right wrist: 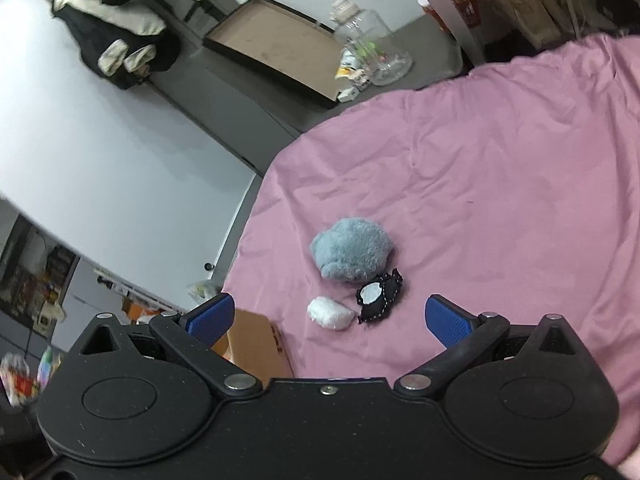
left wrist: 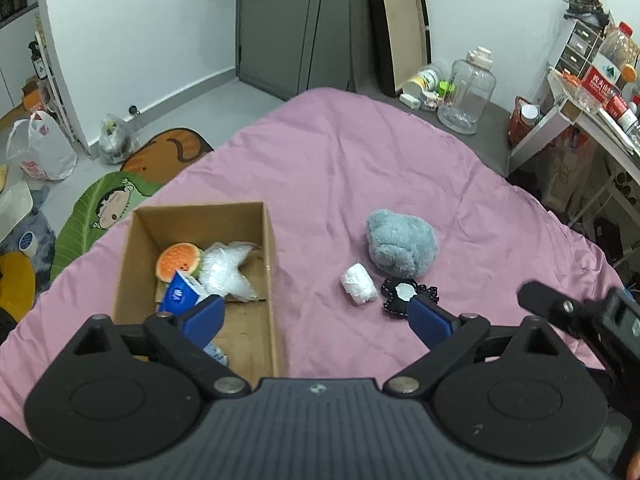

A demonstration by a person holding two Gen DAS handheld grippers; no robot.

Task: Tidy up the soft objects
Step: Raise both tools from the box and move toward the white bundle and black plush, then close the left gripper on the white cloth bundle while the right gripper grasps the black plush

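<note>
A: Nearest first, left claw: jaws spread wide, nothing between the blue pads. One pad hangs over the cardboard box, the other over the bed beside it.

B: Right claw?

A: Also spread, empty. It shows at the left view's right edge too. Both point down at the bed, likely lining up for a pick.

B: Box contents?

A: Sits on the pink bedsheet, open top, so it reads as the collection bin. Inside: orange squishy slice, blue-and-white packet, white netted star. A bit of pale blue fluff shows under the left pad, can't identify it.

B: Loose items?

A: Three, clustered to the right of the box on the sheet. White wrapped bundle closest, black lacy piece with a white centre just beside it, grey-blue plush behind, touching or nearly touching the black piece.

B: Progress?

A: Judging by what's in versus out, roughly halfway. Right claw is centred on the cluster, so the bundle or black piece seems the next target.

B: Risks?

A: Items sit close; the claw could snag two at once.

B: Background?

A: Clear jug, floor clutter, irrelevant.
</note>
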